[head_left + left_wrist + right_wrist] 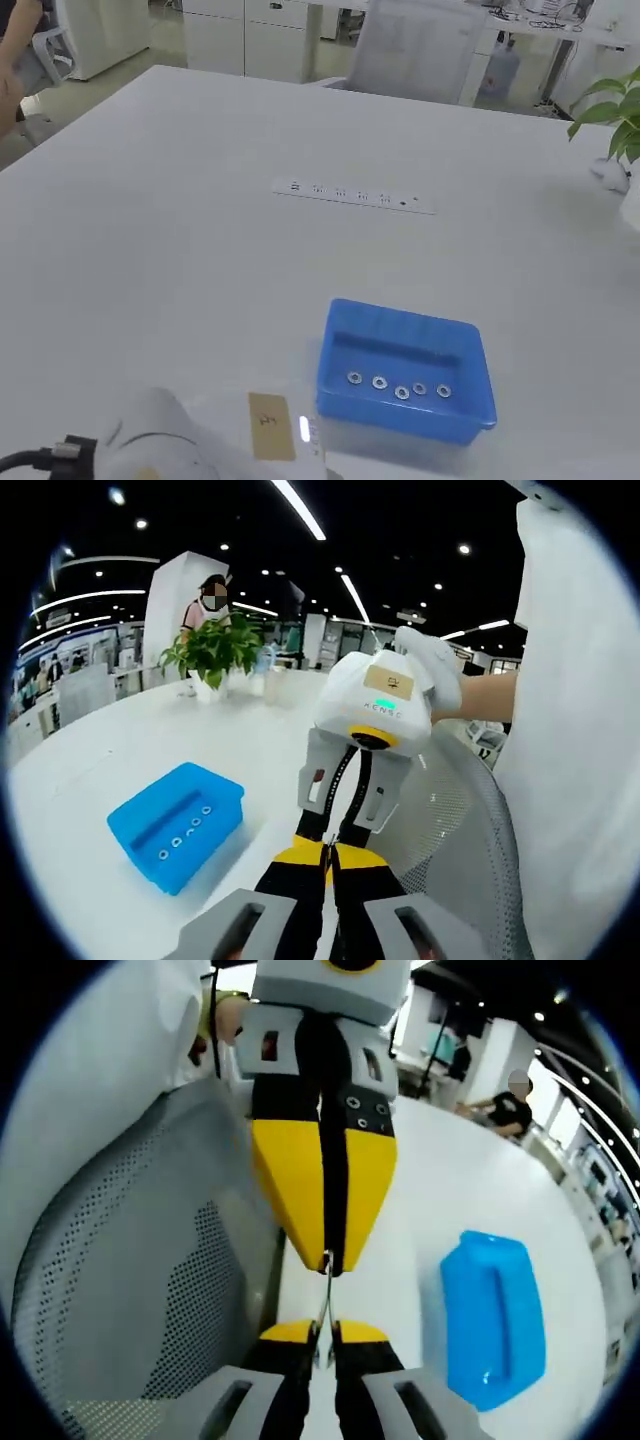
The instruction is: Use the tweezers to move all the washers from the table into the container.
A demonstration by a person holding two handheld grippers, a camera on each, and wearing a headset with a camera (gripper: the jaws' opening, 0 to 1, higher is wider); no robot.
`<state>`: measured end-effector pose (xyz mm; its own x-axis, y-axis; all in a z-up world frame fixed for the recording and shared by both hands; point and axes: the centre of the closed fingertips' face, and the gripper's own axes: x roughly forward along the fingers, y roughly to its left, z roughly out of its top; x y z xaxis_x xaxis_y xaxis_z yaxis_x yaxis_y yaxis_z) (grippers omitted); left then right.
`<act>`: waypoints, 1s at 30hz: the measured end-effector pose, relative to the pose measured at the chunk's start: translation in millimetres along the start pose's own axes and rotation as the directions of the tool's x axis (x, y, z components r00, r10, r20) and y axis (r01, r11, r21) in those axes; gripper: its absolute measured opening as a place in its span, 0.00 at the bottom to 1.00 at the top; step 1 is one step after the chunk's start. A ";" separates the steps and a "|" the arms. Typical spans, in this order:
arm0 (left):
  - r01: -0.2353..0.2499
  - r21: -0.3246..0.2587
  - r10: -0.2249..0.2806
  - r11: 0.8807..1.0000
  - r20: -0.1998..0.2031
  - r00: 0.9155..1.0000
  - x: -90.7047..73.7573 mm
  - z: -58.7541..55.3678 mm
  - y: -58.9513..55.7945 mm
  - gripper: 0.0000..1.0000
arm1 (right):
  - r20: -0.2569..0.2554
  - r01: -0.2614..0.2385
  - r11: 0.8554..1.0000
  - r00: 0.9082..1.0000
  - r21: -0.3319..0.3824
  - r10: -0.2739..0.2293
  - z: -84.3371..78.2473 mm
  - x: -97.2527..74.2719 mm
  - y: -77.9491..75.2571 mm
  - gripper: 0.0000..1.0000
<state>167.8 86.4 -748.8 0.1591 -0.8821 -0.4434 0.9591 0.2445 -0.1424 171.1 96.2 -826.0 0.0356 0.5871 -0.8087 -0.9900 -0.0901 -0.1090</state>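
Observation:
The blue container (400, 315) stands on the white table (200, 250) with several washers (400, 387) in a row inside it. Off the table's edge my two grippers meet tip to tip. In the right gripper view, the thin metal tweezers (324, 1295) run from the closed yellow pads of my left gripper (327, 1260) down into my right gripper (325, 1335), which is shut on them. The left gripper view has my left gripper (328, 852) shut, with the right gripper (335, 832) facing it from above. The container (140, 825) lies to the left there.
A flush power strip (355, 195) lies mid-table. A potted plant (615, 110) stands at the right edge. A grey mesh chair (130, 1290) sits under the grippers, beside the person's white sleeve (580, 730). A gripper's white body (200, 440) fills the lower left of the head view.

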 end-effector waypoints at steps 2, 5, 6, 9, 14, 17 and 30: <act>-0.006 -0.001 0.006 1.000 -0.015 1.000 -0.1 -2.3 2.0 0.00 | -0.014 -0.007 1.000 1.000 -0.011 0.007 -1.5 1.3 0.8 0.04; -0.016 0.025 0.017 1.000 -0.056 0.998 -1.8 -10.4 6.0 0.00 | -0.033 -0.006 1.000 0.999 -0.024 0.006 -4.0 3.7 -0.4 0.04; -0.015 0.034 0.017 0.999 -0.064 0.998 -2.5 -11.9 6.5 0.00 | -0.036 -0.004 1.000 0.999 -0.026 0.003 -4.6 4.6 -1.3 0.04; -0.042 0.055 0.049 0.998 -0.117 0.992 -5.2 -24.1 14.1 0.00 | -0.035 0.007 1.000 0.999 -0.025 -0.008 -6.2 9.3 -4.3 0.04; -0.090 0.062 0.100 0.994 -0.191 0.976 -13.9 -48.2 29.9 0.00 | 0.006 0.023 1.000 1.000 -0.010 -0.023 -3.1 21.4 -10.4 0.05; -0.111 0.066 0.123 0.992 -0.209 0.970 -16.6 -60.1 35.8 0.00 | 0.027 0.017 1.000 0.999 0.007 -0.017 -1.7 27.9 -12.0 0.05; -0.102 -0.013 0.094 0.995 -0.286 0.954 -5.7 -96.0 46.6 0.00 | 0.110 0.000 0.977 0.994 0.212 -0.024 -10.1 35.3 -11.7 0.06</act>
<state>189.1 141.5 -837.8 0.1747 -0.7029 -0.6895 0.9349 0.3380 -0.1078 185.3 109.9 -859.2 0.0440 0.6737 -0.7377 -0.9964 0.0829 0.0163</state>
